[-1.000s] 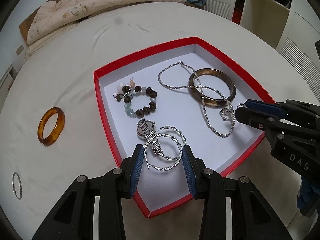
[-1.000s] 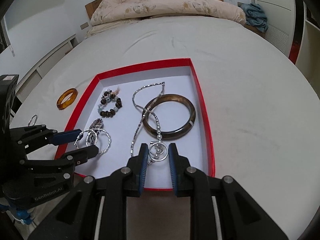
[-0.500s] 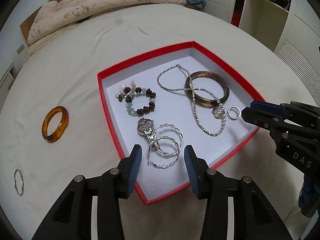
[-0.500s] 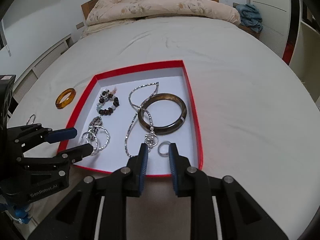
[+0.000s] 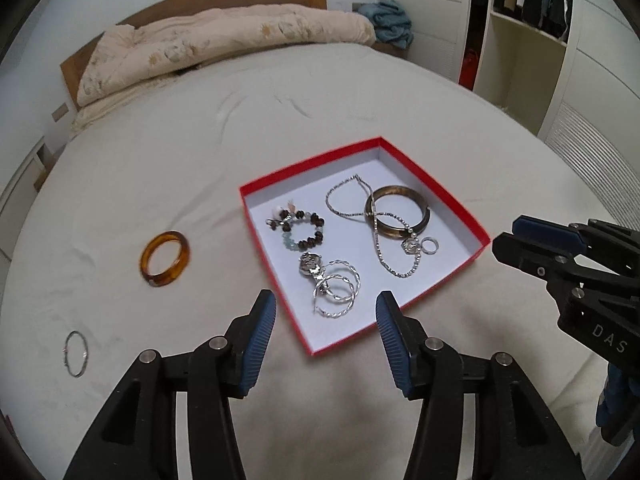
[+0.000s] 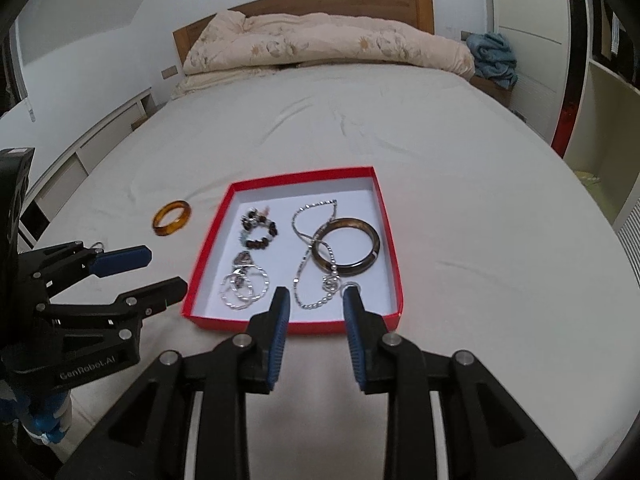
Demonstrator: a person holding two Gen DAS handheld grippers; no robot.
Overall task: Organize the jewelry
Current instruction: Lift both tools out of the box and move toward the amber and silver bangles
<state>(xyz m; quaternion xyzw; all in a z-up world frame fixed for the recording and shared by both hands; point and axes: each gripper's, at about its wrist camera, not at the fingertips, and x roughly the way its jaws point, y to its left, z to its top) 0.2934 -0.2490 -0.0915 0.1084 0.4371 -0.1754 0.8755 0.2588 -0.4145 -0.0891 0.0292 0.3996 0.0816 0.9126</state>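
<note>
1. Red box on the bed holds the beaded bracelet, necklace, dark bangle, hoops and small ring.
2. Outstanding: amber bangle and thin ring lie on the sheet, left of the box.
3. Left gripper and right gripper: jaws spread and opening, nothing between them.

A red box with a white inside holds a dark brown bangle, silver twisted hoop earrings, a silver chain necklace and a brown-and-pale-green bead bracelet. Left of the blue-padded black fingers, an amber bangle lies on the off-white bed. The quilt is peach with a floral pattern.
</note>
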